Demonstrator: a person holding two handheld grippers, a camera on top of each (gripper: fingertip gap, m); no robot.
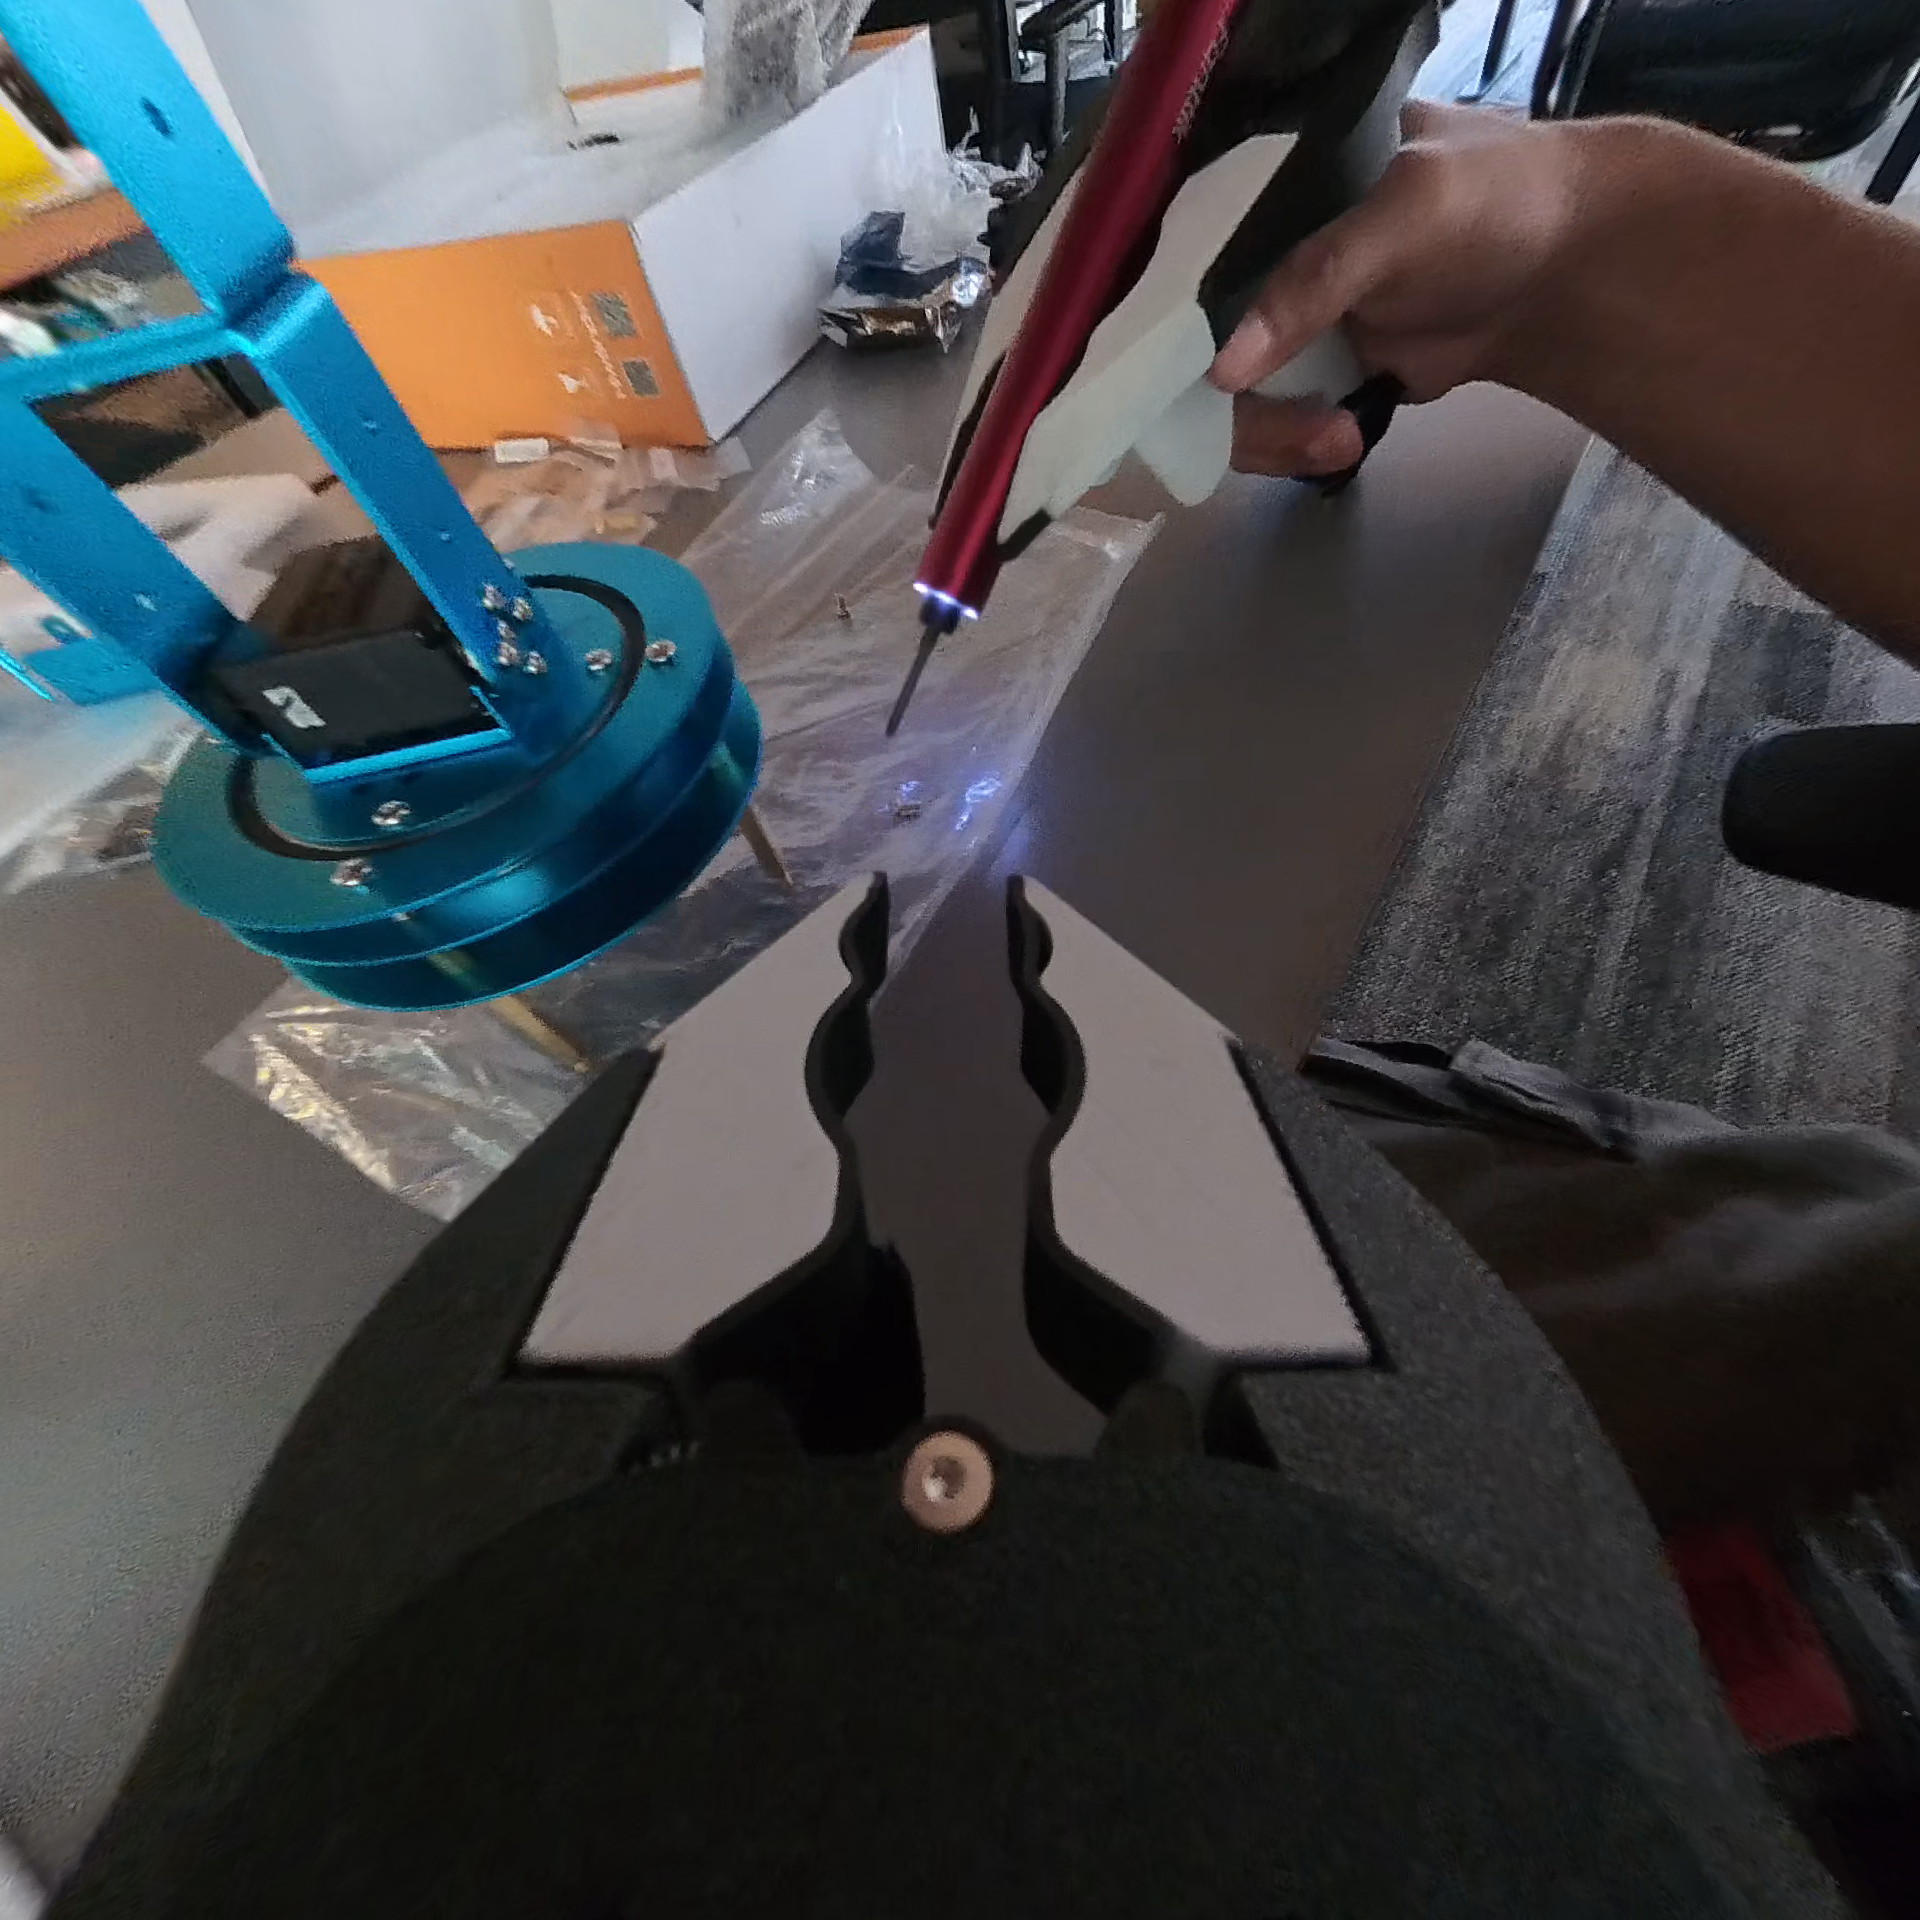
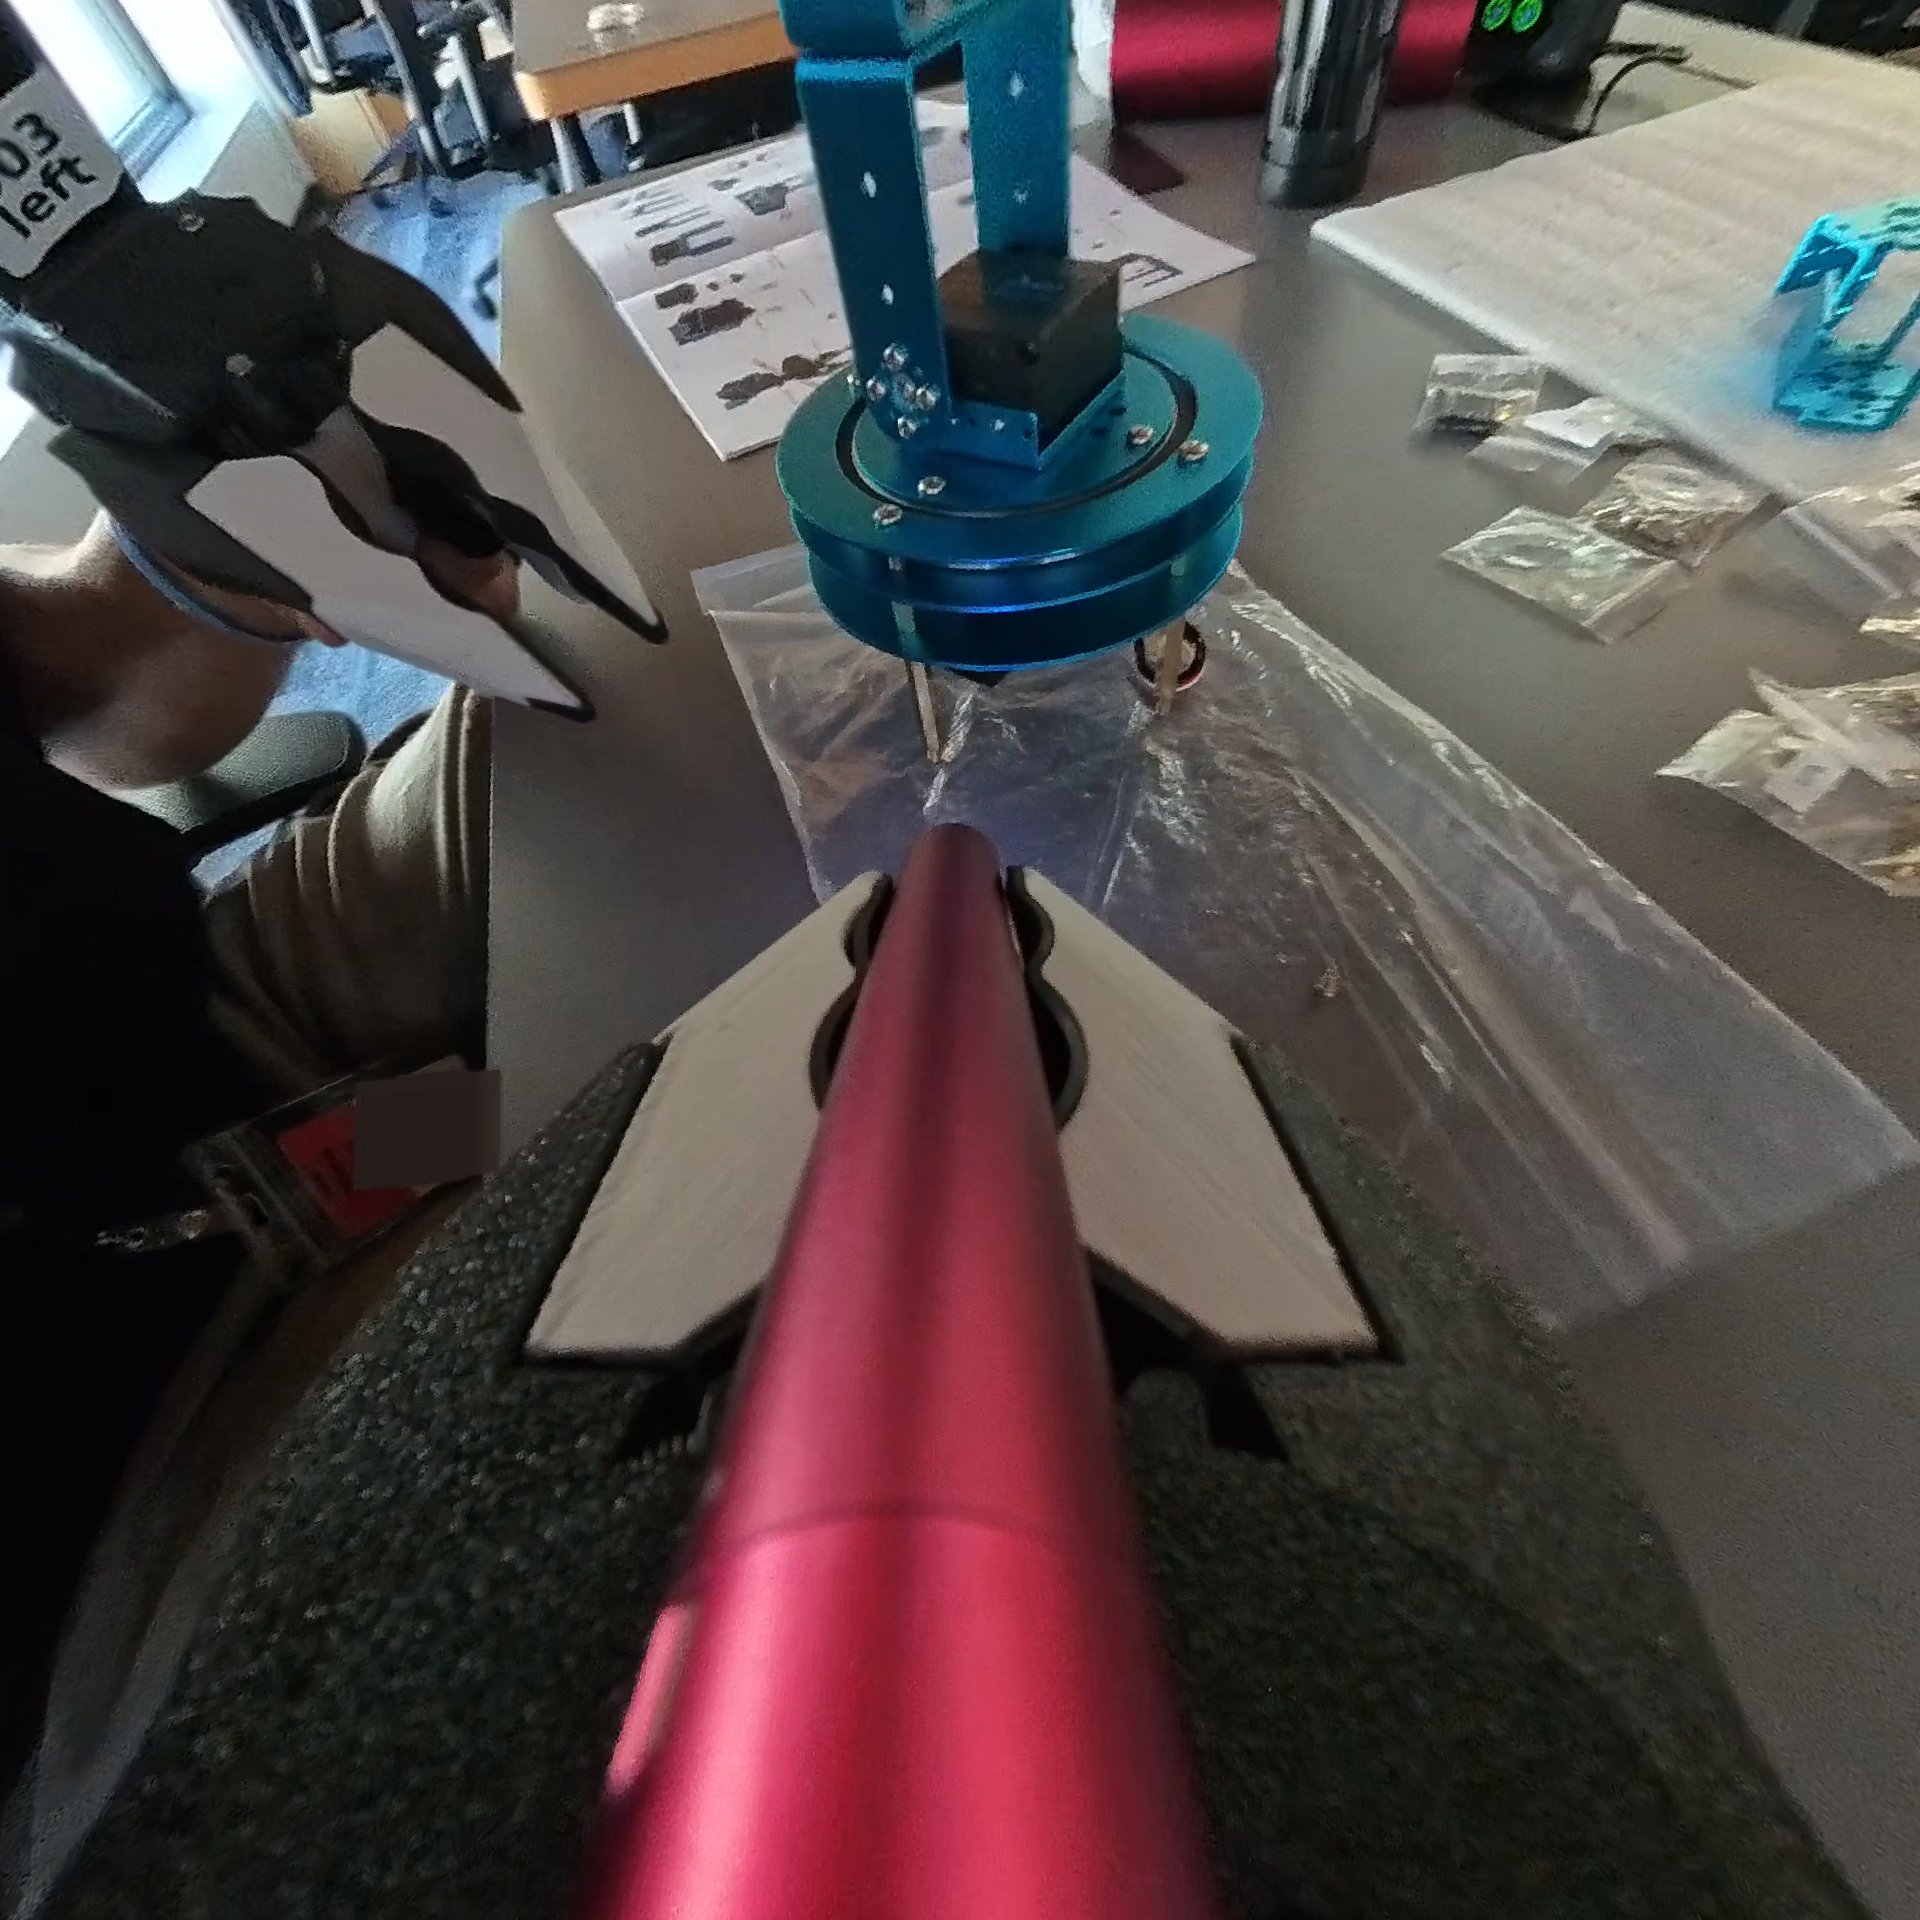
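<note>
Right tool (image 2: pixel 948 883) is clamping a red driver (image 2: pixel 914 1351) lengthwise between its fingers; the jaws are closed snug on the barrel. In the left wrist view the driver (image 1: pixel 1049 343) is slanting down toward the desk (image 1: pixel 1247 675), tip light glowing, bit (image 1: pixel 906 691) hanging clear above a plastic sheet (image 1: pixel 831 582). A hand (image 1: pixel 1455 281) is gripping the right tool's handle.

Left tool (image 1: pixel 945 894) is hovering empty, jaws parted a moderate way, nothing between them. It is sitting near the blue base (image 1: pixel 468 831), just right of it, not touching.

The base (image 2: pixel 1023 488) is a stacked round disc on brass standoffs, resting on the sheet, with a blue bracket (image 2: pixel 935 187) and black servo (image 2: pixel 1029 322) rising from it. Silver screws are dotting its top ring.

A small loose screw (image 1: pixel 907 810) is lying on the sheet under the bit's glow. Parts bags (image 2: pixel 1579 540), a manual (image 2: pixel 727 270) and a spare bracket (image 2: pixel 1849 322) are lying well apart.

Judgement: keeping the driver upright over a screw head and steadying the base with the free tool would prevent slipping.
</note>
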